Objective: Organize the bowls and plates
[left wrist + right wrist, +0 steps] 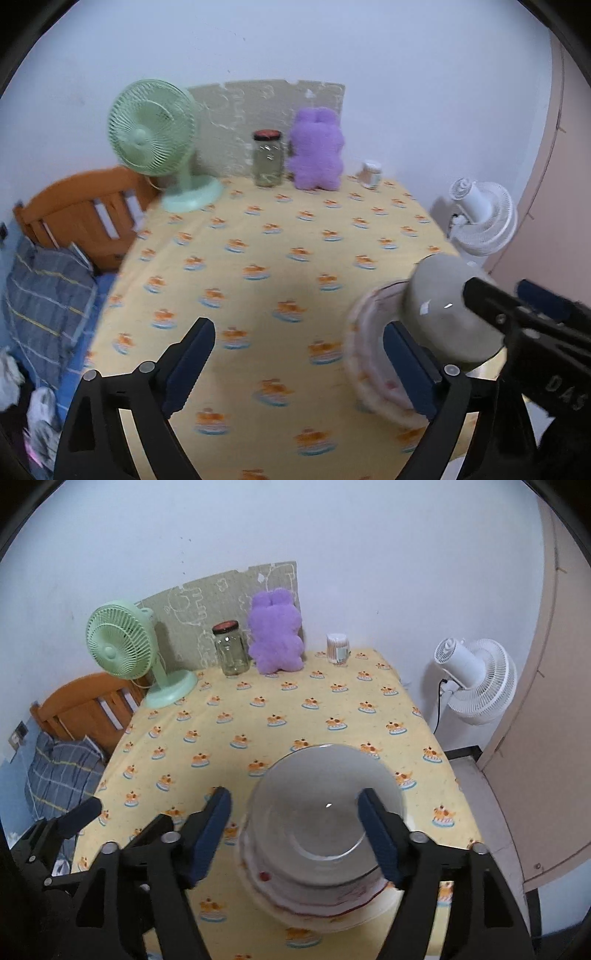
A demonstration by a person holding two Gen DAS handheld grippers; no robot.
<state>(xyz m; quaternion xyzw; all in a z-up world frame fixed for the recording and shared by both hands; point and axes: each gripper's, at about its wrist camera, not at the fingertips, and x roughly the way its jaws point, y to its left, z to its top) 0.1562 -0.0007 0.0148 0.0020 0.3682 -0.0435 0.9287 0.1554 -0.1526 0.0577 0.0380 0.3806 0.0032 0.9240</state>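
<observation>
Hovering with both grippers wide over finished-looking stack.
Left gripper (299, 363) empty, jaws spread; grey bowl (325, 805) nested in patterned bowl (295, 890) on tabletop (280, 701); right gripper (295, 834) straddling it, not touching. Nothing else visible left to sort.

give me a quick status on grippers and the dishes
Left gripper open, empty. Right gripper open, straddling grey bowl, pads clear. Bowl stacked on red-patterned plate. Nothing in the way.
</observation>
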